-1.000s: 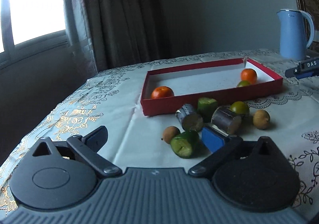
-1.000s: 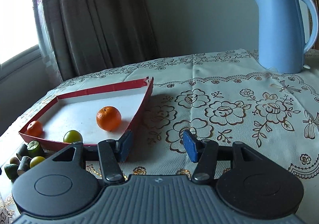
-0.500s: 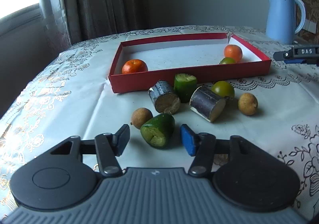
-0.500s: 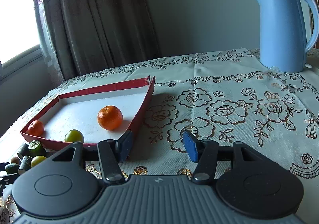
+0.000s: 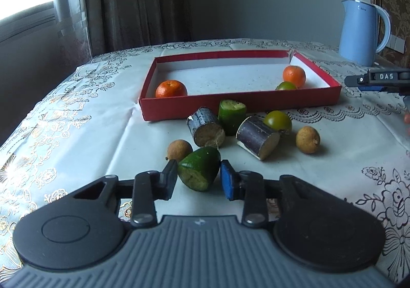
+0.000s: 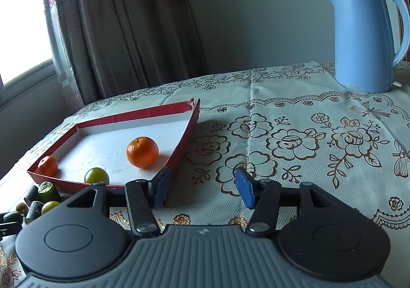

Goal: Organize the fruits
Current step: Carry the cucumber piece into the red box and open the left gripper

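1. Left wrist view: a second ago my left gripper (image 5: 198, 176) stood wide apart; now its fingers are closing around the green cut piece (image 5: 199, 168), both pads at its flanks, seemingly touching. I judge the pick nearly secured; the red tray (image 5: 238, 106) lies ahead. The piece is waxy-skinned, stubby, with a rough, pale cut face.

2. Right wrist view: my right gripper (image 6: 202, 186) has not changed, its fingers apart and empty over the embossed floral table (image 6: 294, 139), the tray's cardboard corner by the left finger.
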